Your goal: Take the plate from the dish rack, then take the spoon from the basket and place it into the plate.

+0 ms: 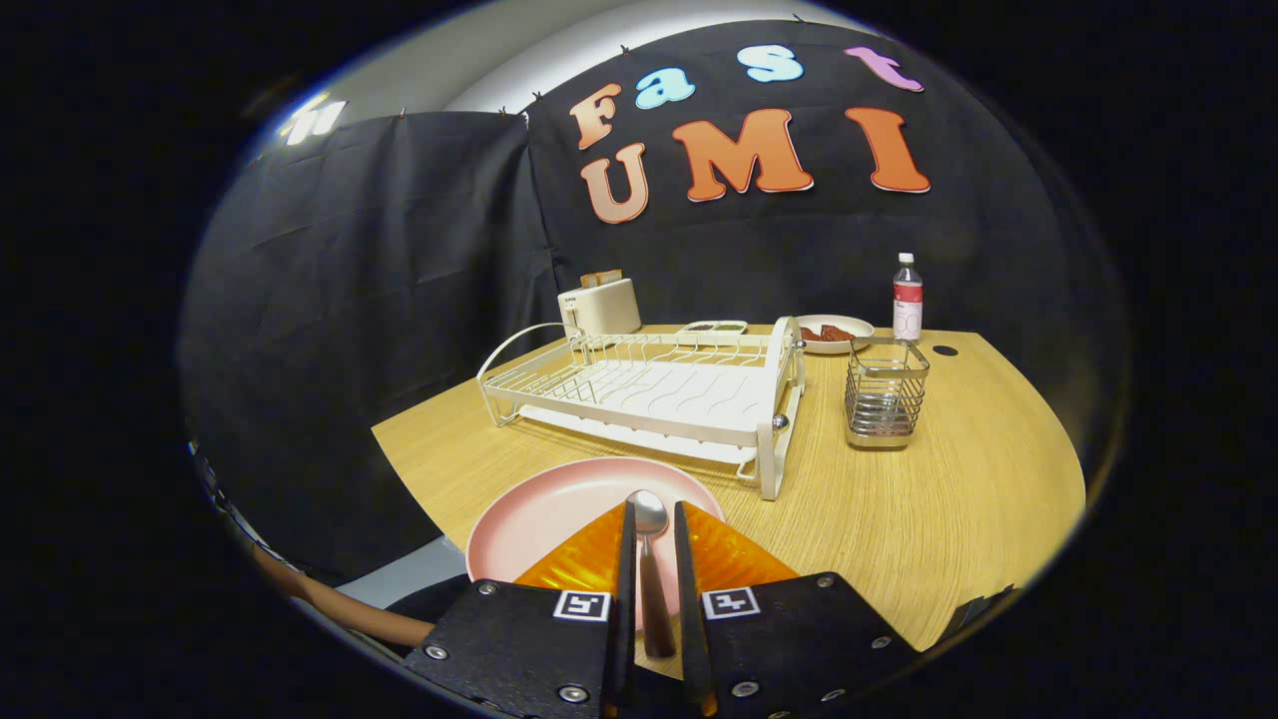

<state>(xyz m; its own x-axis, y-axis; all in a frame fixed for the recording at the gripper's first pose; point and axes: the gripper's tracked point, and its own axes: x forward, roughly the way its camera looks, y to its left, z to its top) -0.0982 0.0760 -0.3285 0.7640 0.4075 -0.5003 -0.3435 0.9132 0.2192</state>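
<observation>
A pink plate (539, 514) lies flat on the wooden table (958, 499), just in front of the white dish rack (649, 389), whose slots stand bare. My gripper (654, 507) hovers over the plate's near right part. Its two fingers stand close together with a metal spoon (650, 519) between them. The handle fills the gap and the spoon's bowl pokes out just past the fingertips, over the plate. The wire basket (885, 394) stands to the right of the rack, with nothing visible inside it.
Behind the rack stand a white toaster (599, 305), a small divided tray (712, 327) and a white dish with red food (834, 333). A bottle (907, 298) rises behind the basket. A person's forearm (339, 609) shows below the table's near left edge.
</observation>
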